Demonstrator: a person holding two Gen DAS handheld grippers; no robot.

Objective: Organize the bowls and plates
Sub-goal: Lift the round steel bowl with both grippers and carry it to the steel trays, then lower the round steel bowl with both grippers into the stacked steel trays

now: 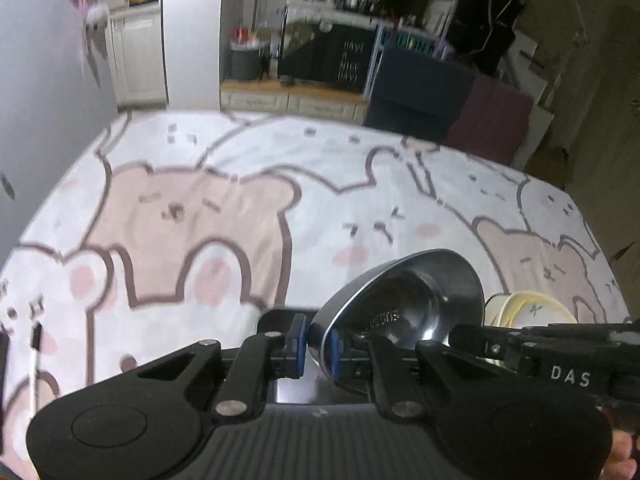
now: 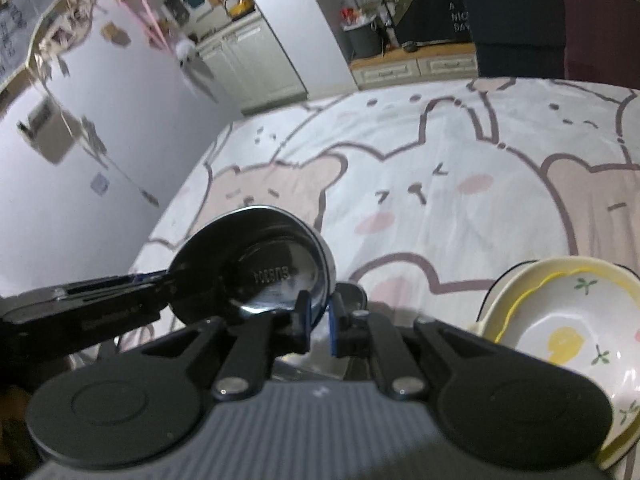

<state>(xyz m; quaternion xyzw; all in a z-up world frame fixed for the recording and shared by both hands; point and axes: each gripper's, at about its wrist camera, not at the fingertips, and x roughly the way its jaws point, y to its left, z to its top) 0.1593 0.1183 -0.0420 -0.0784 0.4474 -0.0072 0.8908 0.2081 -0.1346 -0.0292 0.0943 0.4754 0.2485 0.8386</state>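
Apparently mid-task, both the left gripper [image 1: 316, 346] and right gripper [image 2: 319, 326] were clamped on the rim of one steel bowl [image 2: 256, 264], held above the tablecloth [image 2: 440, 160]; stacked ceramic bowls [image 2: 560, 340] waited alongside, unsorted.

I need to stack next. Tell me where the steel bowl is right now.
The steel bowl is held tilted above the bear cloth, its rim pinched by both the left gripper and right gripper. The yellow-rimmed bowls sit to its right.
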